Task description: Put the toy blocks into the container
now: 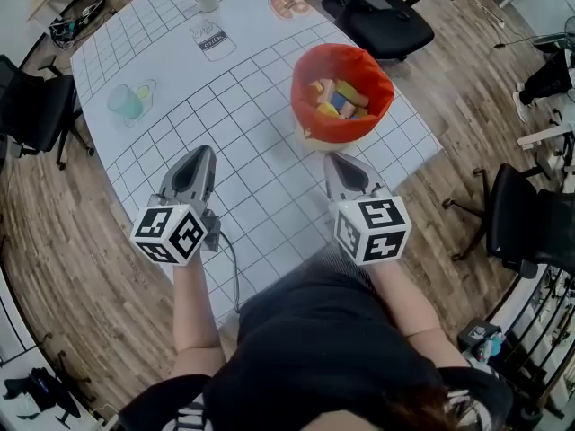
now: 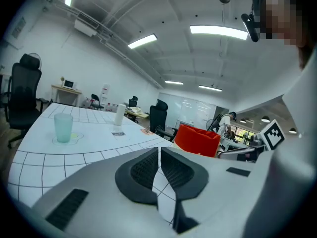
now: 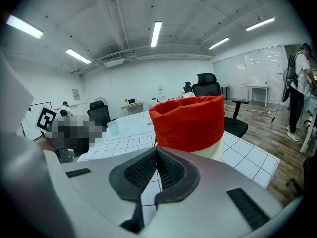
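An open-plan office: a black swivel chair [image 1: 382,16] at the upper right, a desk [image 2: 64,89] at the far left, ceiling strip lights [image 3: 156,32] along the top.

Worktop [image 1: 269,187] cover matt white, smooth, printed with a grid; container [image 1: 304,92] lined in soft, creased red cloth; left claw [image 2: 159,150] and right claw [image 3: 157,150] smooth grey plastic, with black ribbed pads [image 2: 142,171]; floor [image 1: 72,241] wood planks, faint sheen.
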`<state>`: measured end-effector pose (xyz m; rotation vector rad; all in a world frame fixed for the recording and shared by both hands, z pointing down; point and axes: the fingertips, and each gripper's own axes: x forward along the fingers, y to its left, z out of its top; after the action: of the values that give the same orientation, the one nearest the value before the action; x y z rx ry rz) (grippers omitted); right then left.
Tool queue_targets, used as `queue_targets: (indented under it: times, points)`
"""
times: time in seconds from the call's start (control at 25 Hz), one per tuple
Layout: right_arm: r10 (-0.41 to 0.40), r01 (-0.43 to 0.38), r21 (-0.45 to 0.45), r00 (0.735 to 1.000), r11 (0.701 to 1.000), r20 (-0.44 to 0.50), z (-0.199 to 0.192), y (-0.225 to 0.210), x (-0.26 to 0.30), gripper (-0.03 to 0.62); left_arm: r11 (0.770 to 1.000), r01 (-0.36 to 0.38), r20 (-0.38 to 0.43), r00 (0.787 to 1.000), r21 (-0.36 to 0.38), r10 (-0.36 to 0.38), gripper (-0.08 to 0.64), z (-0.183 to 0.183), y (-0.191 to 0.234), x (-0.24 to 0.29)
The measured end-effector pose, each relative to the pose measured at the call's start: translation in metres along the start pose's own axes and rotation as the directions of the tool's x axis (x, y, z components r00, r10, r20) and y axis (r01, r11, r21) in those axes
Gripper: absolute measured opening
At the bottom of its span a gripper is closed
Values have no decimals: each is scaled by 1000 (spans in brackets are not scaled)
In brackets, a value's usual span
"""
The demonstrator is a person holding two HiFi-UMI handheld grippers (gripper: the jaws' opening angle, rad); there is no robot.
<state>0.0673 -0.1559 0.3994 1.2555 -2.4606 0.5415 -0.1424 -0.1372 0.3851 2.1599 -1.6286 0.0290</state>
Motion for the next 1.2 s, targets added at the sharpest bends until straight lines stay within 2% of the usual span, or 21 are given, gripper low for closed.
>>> queue_targets:
  times: [0.48, 0.68, 1.2]
  points:
    - [30, -31, -7, 1000, 1000, -7, -3, 8, -1, 14, 999, -36, -35, 999, -19, 36, 38, -17, 6, -17]
    - [50, -50, 24, 999, 998, -6, -5, 9, -4, 14, 1000, -24, -53, 998, -9, 24, 38, -20, 3, -13]
    - [63, -62, 37, 998, 997, -9, -6, 8, -6, 14, 1000, 4, -97, 995, 30, -1, 38, -23, -4, -3]
